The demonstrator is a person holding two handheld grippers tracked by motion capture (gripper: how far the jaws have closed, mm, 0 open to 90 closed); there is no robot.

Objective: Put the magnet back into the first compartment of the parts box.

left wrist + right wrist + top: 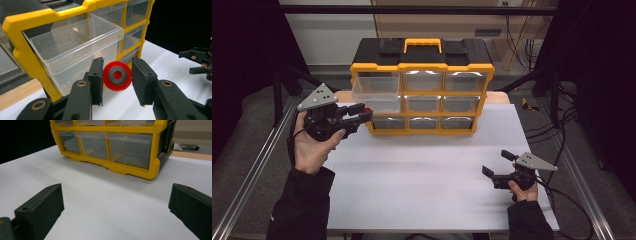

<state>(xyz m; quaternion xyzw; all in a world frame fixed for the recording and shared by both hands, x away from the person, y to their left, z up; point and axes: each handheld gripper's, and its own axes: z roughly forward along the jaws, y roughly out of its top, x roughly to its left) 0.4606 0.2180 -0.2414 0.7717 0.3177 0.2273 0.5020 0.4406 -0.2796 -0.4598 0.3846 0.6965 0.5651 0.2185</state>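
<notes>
Sleeved forearms enter high view from bottom edge. Left hand [312, 147] holds left gripper [362, 113] raised beside front-left of yellow-and-black drawer organizer [422, 65], tips at pulled-out top-left clear drawer [374, 95]; small red spot visible at jaw tips. Right hand [523, 191] holds right gripper [497, 164] low over white tabletop [422, 175] at right, well apart from organizer, jaws spread, nothing between. Organizer sits at far edge of table, three-by-three grid of clear drawers, yellow carry handle [423, 45] on top.

Left gripper view: jaws partly closed around red disc [117, 76] with grey ring and hole in centre. Left pad touching disc edge; right pad touching or just off, cannot tell. Disc sits just in front of open drawer's front wall, below its rim. Right gripper seen farther off at right edge.

Right gripper view: jaws wide apart, empty, bare white tabletop between. Organizer's lower drawer rows ahead, all shut.
</notes>
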